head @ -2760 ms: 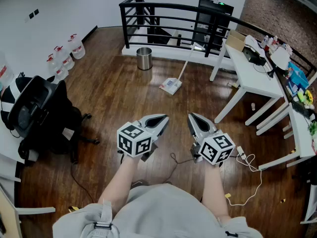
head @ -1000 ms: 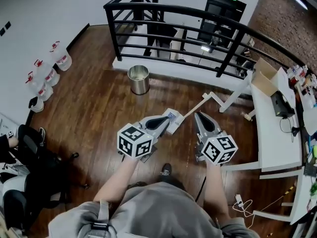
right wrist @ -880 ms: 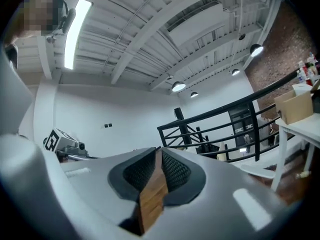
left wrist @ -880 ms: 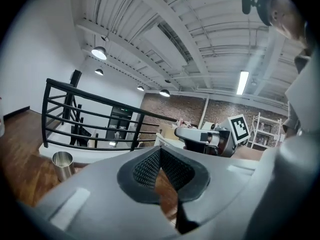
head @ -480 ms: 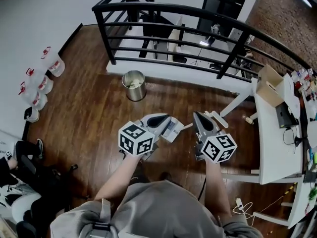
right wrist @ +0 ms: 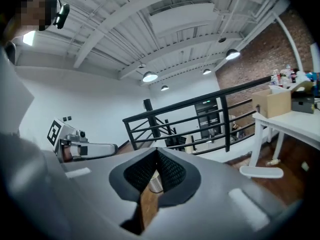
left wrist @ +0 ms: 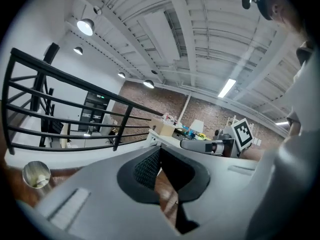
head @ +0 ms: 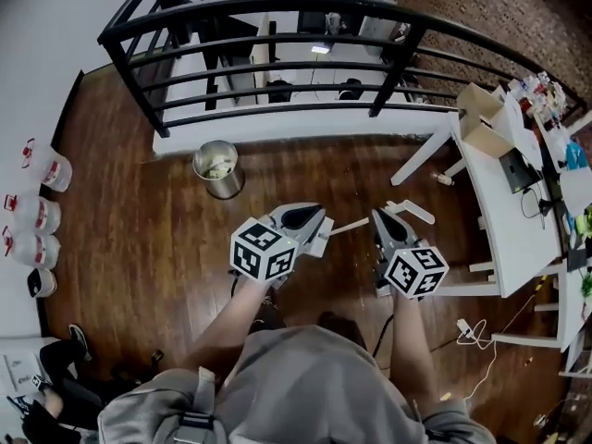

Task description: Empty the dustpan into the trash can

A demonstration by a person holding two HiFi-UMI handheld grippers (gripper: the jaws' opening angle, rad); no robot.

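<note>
A steel trash can stands on the wood floor below the black railing; it also shows as trash can and, through the right jaws' gap, trash can. The white dustpan lies on the floor just under my left gripper, its long handle running right to a white grip end. My right gripper hovers beside that handle. Both grippers are shut with nothing between the jaws. Neither touches the dustpan as far as I can see.
A black railing bounds the floor ahead. A white table with a cardboard box stands at the right. Water jugs line the left wall. A cable and plug lie on the floor at the right.
The view has moved forward toward the railing. The trash can now lies closer, to the left of the grippers, and both shut grippers have come over the dustpan and its handle.
</note>
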